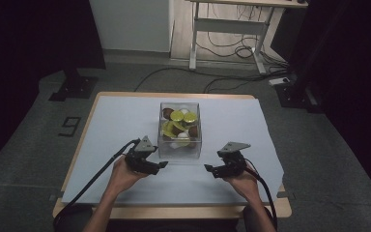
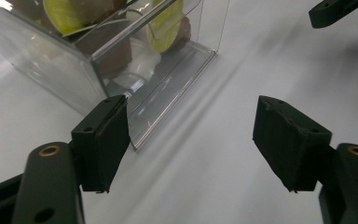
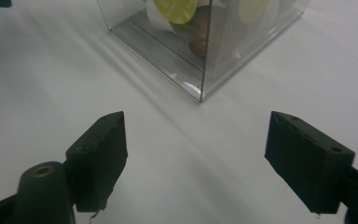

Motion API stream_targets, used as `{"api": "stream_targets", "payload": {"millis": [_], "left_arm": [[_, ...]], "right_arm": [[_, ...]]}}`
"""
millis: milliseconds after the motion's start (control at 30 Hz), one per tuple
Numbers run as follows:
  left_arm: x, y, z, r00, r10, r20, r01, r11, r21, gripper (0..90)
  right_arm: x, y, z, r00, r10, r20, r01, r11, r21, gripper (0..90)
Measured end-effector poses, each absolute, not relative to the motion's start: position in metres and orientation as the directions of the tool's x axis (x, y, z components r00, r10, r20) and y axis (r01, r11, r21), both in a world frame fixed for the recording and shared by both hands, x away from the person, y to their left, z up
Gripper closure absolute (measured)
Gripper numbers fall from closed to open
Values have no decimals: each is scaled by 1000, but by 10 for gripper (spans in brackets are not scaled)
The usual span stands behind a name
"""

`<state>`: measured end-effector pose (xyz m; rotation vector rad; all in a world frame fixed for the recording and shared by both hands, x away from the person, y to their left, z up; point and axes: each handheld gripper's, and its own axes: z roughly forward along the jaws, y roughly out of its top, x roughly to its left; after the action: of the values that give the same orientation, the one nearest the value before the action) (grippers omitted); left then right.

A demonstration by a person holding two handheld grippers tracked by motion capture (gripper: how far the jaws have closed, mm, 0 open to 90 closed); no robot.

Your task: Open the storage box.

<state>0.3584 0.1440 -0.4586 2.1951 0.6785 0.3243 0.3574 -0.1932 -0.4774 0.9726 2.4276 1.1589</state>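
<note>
Fingers of both the left gripper [image 1: 163, 165] and right gripper [image 1: 206, 167] stand apart and empty, low over the worktop [image 1: 125, 121] just in front of the clear box [image 1: 179, 147] of small capsules, which sits untouched, so handling looks yet to begin

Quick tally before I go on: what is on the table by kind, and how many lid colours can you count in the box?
Clear plastic box: 1
Grippers: 2, left gripper and right gripper, both open and holding nothing
Yellow-green lidded capsules in the box: at least 3
Brown capsules: at least 2
White capsules: some, too piled to count
Total: 8 or more
</note>
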Motion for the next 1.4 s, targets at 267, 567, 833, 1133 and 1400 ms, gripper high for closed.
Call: {"api": "stream_targets", "payload": {"millis": [267, 567, 833, 1133, 1400], "left_arm": [[364, 136, -457, 828, 561, 1, 362, -536, 763, 326], [369, 130, -459, 823, 569, -5, 371, -529, 763, 365], [374, 126, -461, 817, 576, -1, 376, -531, 759, 396], [378, 120, -461, 812, 584, 5, 376, -531, 759, 432], [382, 117, -463, 807, 591, 3, 380, -523, 763, 453]], "right_arm": [[361, -183, -474, -756, 653, 36, 436, 462, 773, 291], [365, -173, -471, -767, 641, 38, 426, 464, 777, 340], [369, -165, -470, -782, 622, 46, 418, 468, 778, 410], [372, -154, -468, -792, 610, 36, 400, 474, 784, 473], [376, -145, -467, -801, 598, 25, 386, 485, 785, 520]]}}
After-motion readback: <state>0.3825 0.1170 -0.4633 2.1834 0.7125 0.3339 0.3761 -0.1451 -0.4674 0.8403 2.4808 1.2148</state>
